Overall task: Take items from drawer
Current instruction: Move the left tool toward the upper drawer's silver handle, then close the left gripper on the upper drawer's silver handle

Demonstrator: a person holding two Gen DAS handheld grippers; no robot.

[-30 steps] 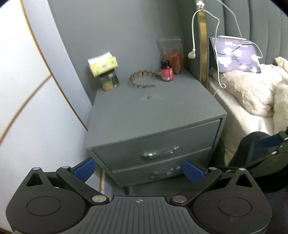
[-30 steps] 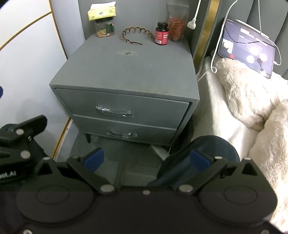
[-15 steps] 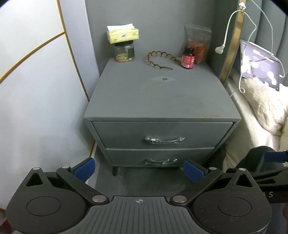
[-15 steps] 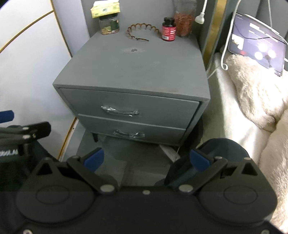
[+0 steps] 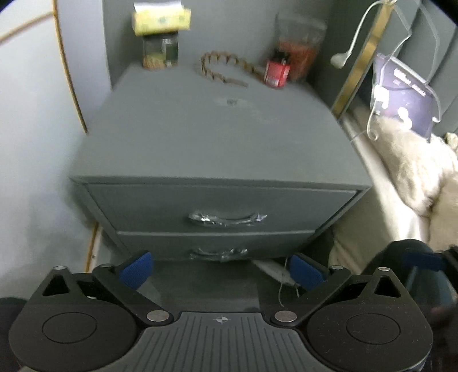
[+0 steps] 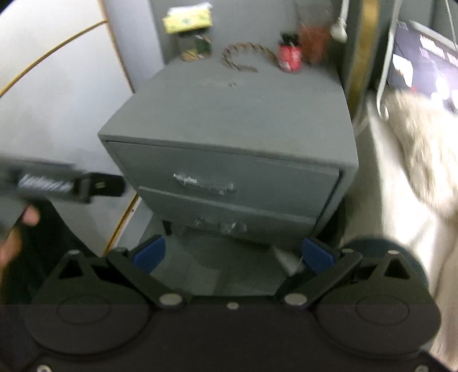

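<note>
The left tool point(image 5: 220, 270) stands released, its blue pads spread wide with nothing between them, and the right tool point(image 6: 233, 254) is released and bare as well. Over the last second both have swung in from an angled, farther view to face the front of the nightstand point(image 5: 217, 137) squarely and from closer; both views are smeared, so they seem to be moving in at speed. The left tool now sits low in front of the two drawers, with the top drawer point(image 5: 223, 203) and its handle point(image 5: 226, 219) just ahead and above, and the bottom drawer point(image 5: 217, 243) nearest the pads. Both drawers are shut flush, so whatever lies inside is hidden. On the nightstand's top, at the back, stand a jar point(image 5: 160, 53) with a yellow box point(image 5: 161, 18) on it, a hairband point(image 5: 223, 71), a red bottle point(image 5: 276, 74) and a pouch point(image 5: 300, 48); the bed point(image 5: 415, 171) is to the right. Neither tool touches a handle. Shut drawers and bare tools fit an approach to pull one open, and equally a drawer pushed closed again after things were lifted out; the pictures do not settle which.
</note>
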